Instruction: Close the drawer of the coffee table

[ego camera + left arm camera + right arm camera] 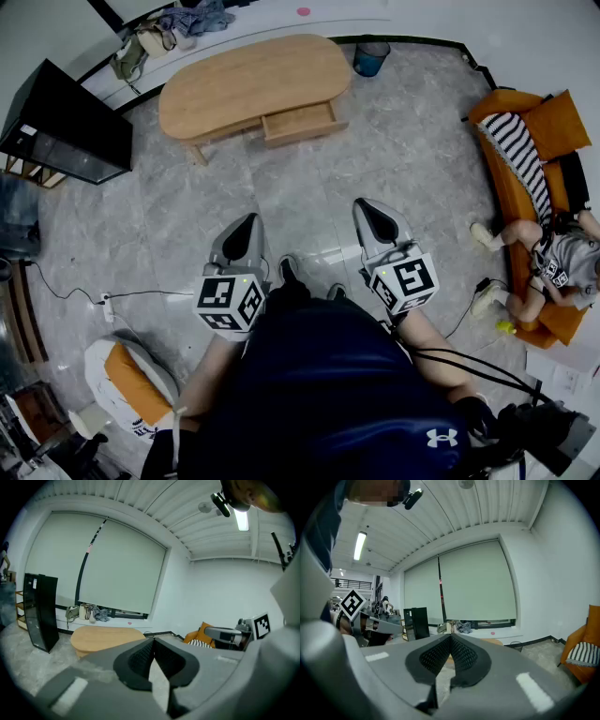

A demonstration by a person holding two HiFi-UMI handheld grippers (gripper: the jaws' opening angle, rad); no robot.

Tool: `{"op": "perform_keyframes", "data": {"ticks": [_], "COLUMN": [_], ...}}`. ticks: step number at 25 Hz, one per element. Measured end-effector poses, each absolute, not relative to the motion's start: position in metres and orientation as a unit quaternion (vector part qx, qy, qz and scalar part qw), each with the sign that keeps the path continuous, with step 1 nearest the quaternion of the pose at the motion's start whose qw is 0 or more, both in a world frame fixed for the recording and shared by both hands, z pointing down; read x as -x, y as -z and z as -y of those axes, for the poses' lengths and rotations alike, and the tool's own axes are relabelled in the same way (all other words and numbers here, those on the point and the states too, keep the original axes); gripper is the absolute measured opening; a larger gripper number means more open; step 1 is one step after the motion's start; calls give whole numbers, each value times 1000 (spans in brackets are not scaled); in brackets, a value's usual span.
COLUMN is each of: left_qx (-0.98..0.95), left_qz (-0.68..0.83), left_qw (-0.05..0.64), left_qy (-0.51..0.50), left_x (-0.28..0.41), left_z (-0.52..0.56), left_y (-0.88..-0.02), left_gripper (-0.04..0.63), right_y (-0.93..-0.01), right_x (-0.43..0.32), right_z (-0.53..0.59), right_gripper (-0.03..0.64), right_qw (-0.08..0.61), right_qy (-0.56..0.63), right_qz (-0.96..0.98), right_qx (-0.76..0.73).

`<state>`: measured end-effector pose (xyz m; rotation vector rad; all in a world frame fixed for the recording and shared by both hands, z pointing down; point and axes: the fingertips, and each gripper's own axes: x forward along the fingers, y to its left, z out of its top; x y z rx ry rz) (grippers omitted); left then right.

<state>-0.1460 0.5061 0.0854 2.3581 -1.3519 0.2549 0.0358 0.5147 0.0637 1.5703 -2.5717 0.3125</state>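
We stand on a grey stone-tile floor (pixel 394 159) that fills most of the room. Far ahead of us on it sits the oval light-brown wooden coffee table (pixel 248 80), near the white window wall. An orange sofa (pixel 548 127) with a black-and-white striped blanket (pixel 520 155) runs along the right side, and a person (pixel 562 258) sits on it. A tall black cabinet (pixel 66 127) stands to the left of the coffee table. The light-brown wooden drawer (pixel 300 122) sticks out from the side of the coffee table that faces us, so it is open. We hold the grey left gripper (pixel 249 223) and the grey right gripper (pixel 367 211) low in front of us, side by side. Both are well apart from the coffee table and the drawer. The left gripper has its two jaws pressed together with nothing in them. The right gripper has its jaws pressed together too, and it holds nothing. A small round blue bin (pixel 372 58) stands on the floor just beside the right end of the coffee table
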Motion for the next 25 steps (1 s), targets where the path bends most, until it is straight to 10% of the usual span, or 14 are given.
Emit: {"op": "perform_keyframes", "data": {"ticks": [25], "left_qx": [-867], "left_qz": [427], "left_qw": [227], "left_qy": [-122], "left_x": [147], "left_z": [-376], "left_y": [-131], "left_gripper": [2], "right_y": [-113], "right_x": [-49], "right_z": [-406], "right_gripper": [3], "right_qw": [59], "right_qy": [-176], "right_qz": [793], "right_qx": [-580]}}
